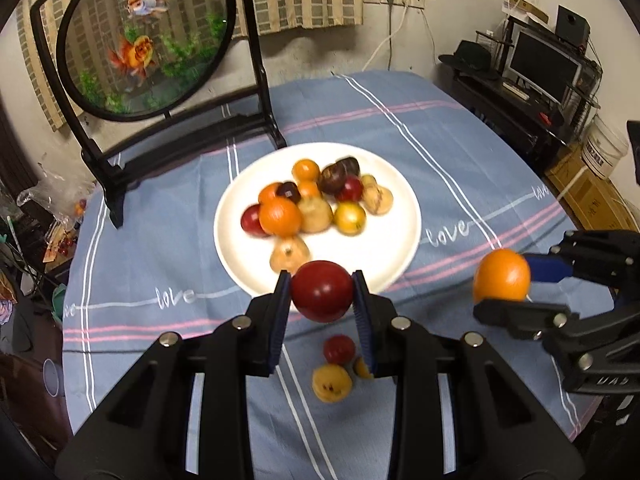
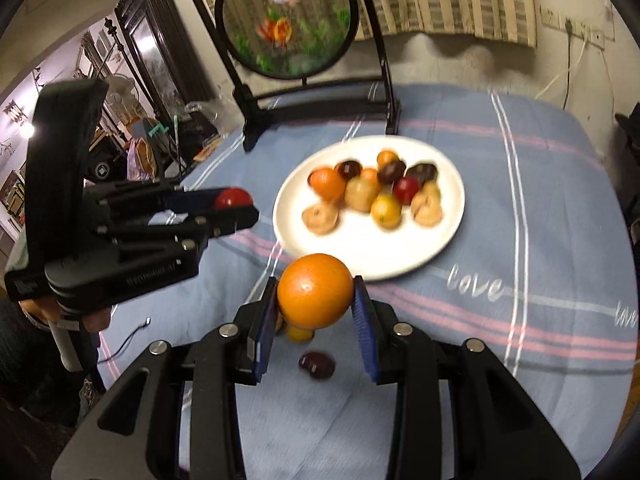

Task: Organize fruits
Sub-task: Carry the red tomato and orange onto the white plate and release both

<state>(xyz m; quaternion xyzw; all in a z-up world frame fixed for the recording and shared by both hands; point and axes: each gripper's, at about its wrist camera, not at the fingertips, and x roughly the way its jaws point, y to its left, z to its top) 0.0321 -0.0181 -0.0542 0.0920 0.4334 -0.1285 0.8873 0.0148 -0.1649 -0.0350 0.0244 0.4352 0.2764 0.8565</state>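
Gripping one red fruit [image 1: 322, 297], left gripper [image 1: 322, 300]; right gripper [image 2: 315, 294] clasps one orange [image 2: 315, 290].

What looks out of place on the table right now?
Three small fruits, a red one, a yellow one and another half hidden behind a finger, lie loose on the striped tablecloth instead of on the white plate with the rest.

Heaped fruit [image 1: 308, 204] is crowding the plate [image 1: 394, 256], its near rim lying bare, while loose fruit [image 1: 332, 382] is littering the cloth [image 1: 460, 168] beneath.
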